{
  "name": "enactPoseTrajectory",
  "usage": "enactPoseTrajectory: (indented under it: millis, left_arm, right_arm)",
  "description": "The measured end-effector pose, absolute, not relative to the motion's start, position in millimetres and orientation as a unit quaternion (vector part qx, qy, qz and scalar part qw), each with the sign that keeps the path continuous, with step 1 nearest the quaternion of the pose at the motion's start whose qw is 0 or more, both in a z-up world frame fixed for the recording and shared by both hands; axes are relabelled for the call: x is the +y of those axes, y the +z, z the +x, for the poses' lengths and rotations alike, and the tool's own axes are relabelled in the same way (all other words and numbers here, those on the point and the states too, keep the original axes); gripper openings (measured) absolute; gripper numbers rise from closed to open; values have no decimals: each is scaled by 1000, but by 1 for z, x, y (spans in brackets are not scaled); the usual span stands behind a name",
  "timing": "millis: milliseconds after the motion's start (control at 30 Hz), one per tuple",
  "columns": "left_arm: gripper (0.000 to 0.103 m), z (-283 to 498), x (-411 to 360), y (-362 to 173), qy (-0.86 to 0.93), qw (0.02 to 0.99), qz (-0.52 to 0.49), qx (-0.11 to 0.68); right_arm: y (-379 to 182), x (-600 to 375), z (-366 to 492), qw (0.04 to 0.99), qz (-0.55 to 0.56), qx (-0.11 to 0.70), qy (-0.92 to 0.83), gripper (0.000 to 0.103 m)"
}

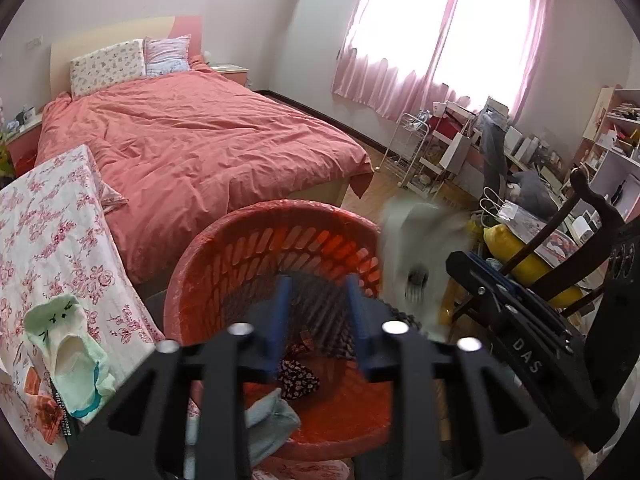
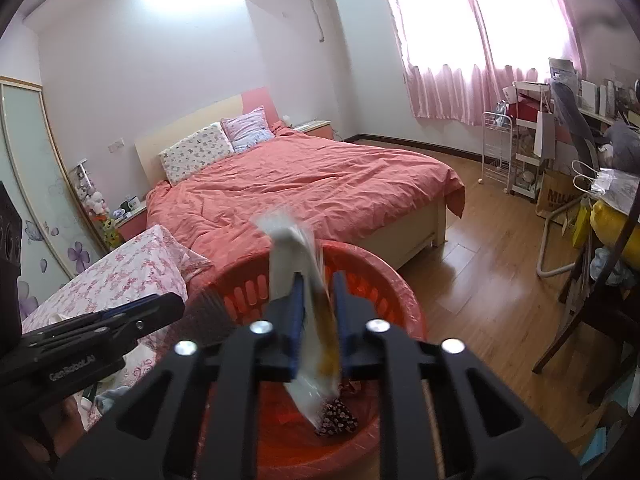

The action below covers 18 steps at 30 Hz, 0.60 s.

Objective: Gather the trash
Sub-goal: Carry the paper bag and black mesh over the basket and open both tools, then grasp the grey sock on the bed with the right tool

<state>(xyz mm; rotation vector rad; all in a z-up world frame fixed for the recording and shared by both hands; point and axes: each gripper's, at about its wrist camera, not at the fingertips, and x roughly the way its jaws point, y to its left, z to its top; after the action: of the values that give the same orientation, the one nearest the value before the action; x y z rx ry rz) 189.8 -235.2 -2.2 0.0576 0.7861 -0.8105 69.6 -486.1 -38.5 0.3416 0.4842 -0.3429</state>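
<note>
A red slatted plastic basket (image 1: 224, 248) stands on the floor at the foot of the bed; it also shows in the right wrist view (image 2: 400, 292). Dark patterned cloth (image 1: 298, 376) and a pale cloth (image 1: 272, 416) lie in it. My left gripper (image 1: 320, 320) is open and empty over the basket. My right gripper (image 2: 316, 312) hangs over the basket with a blurred white and yellow wrapper (image 2: 296, 256) between its fingers, jaws slightly apart. The wrapper appears blurred in the left wrist view (image 1: 416, 248), beside the right gripper's body (image 1: 532, 328).
A floral-covered surface (image 1: 52, 240) at left holds a pale green sock (image 1: 68, 344) and small packets (image 1: 48, 412). The bed (image 1: 200, 140) lies behind. A dark wooden chair (image 2: 592, 320), a yellow object (image 1: 520, 256), a wire rack (image 2: 500, 152) and a cluttered desk stand at right.
</note>
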Motion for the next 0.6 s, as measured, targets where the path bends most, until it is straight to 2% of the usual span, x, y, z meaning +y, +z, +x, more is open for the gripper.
enactPoseTrajectory:
  millis: [67,367,600]
  left_arm:
    - [42,190,-234,-3,-381,845,29,374]
    - [43,193,-207,2,-337,866,29,368]
    - [47,189,-146,19,-270,902,32,335]
  right_arm:
    - [-40,-488,68,941,169,239,-171,21]
    - [-37,-480,59,944,151,240,-168,22]
    - [-38,-427,58,952,131,256,-109,26]
